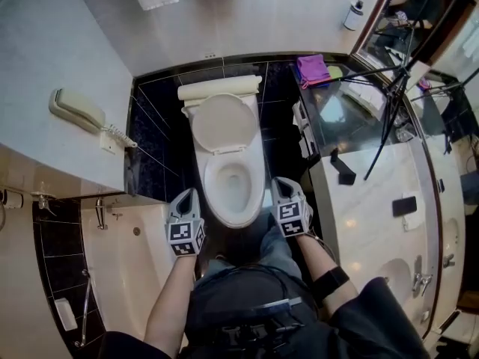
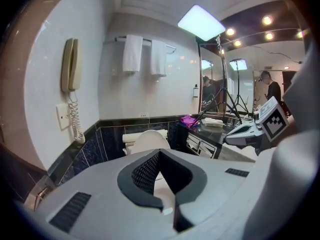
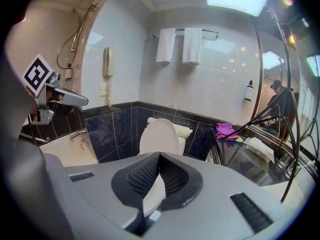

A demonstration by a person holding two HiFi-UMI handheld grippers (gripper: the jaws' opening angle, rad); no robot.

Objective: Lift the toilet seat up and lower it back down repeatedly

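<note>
White plastic toilet seat [image 1: 212, 193] appears to lie down on the bowl. The lid [image 1: 221, 122] stands upright against the tank [image 1: 219, 88]. Seat versus bare rim is not fully certain from above.

Left gripper [image 1: 187, 199] and right gripper [image 1: 284, 187] hover by the bowl's front, one on each side. Both have their jaws together with nothing between them, and neither touches the seat.

Risks, as judged:
- Closed jaws cannot take the seat edge. They must open or hook under it, or they will skid off the glossy plastic.
- A weak hold partway up lets the seat drop and slam.
- Swinging the seat up too hard knocks it into the lid.
- Right gripper is close to the glass worktop [image 1: 359, 118], so a wide sweep could clip its edge.
</note>
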